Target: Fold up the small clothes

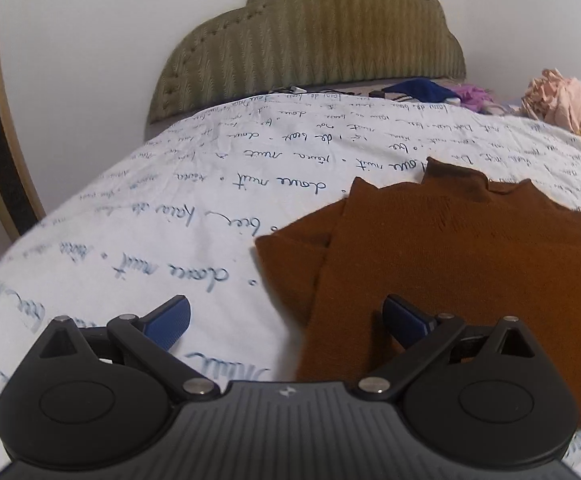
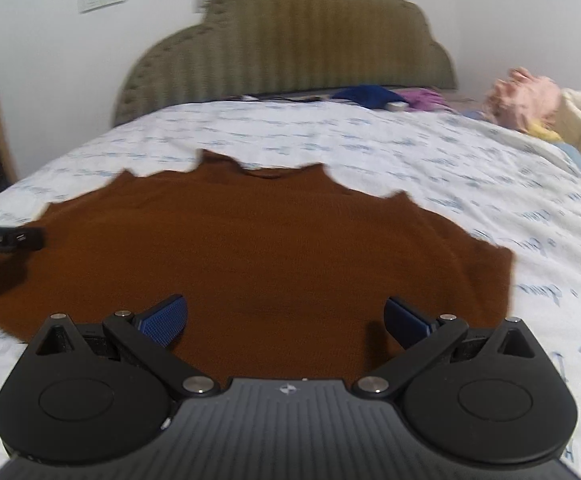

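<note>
The brown knit top (image 2: 258,248) lies flat on the script-printed bedsheet (image 1: 130,216), the left gripper (image 1: 286,322) spread wide at its left sleeve and the right gripper (image 2: 286,320) likewise agape over its hem, so pinching both layers evenly should keep the fold square.

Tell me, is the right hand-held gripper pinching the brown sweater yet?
Apart. The right wrist view shows the right hand-held gripper wide open above the brown sweater, nothing between its blue fingers.
</note>
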{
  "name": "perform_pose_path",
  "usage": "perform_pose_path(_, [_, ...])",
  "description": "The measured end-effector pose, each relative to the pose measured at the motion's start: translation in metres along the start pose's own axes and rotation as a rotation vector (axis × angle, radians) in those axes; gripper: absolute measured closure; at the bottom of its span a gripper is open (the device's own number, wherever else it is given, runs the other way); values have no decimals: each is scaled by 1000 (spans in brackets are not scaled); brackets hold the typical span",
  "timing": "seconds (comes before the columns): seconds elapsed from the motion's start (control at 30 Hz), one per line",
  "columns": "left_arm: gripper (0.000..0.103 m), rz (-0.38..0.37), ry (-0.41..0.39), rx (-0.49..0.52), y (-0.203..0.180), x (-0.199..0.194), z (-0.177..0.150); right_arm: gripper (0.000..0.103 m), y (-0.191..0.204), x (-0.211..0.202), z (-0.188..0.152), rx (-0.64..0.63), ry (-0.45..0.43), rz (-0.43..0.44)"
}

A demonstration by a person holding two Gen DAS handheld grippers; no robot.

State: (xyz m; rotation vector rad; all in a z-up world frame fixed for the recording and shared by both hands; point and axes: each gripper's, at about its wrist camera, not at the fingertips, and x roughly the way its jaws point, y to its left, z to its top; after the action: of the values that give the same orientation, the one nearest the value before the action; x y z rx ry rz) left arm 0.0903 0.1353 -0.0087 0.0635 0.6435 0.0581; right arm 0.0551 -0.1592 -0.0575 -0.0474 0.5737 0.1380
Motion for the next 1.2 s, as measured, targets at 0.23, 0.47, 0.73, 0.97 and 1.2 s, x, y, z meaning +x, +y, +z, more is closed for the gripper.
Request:
perform_pose_path(0.23, [0,10,38,-17,8,-1,-1,0,61,-10,11,-150,-4,121])
perform_pose_path(0.47, [0,4,67,-29,10,3,-1,0,112,-23,10,-339,-26,128])
perform_pose_path(0.73, [0,-1,83,-28,11,5,1,0,145,-28,3,-499,-51,86])
perform_pose_path(0.97, [0,-29,87,-13,16,5,3,0,170,-23,-9,-617,-43,54])
perform_pose_path(1.2, [0,-138,156,-130,53,21,17,1,191,-20,-19,-664,-26,91])
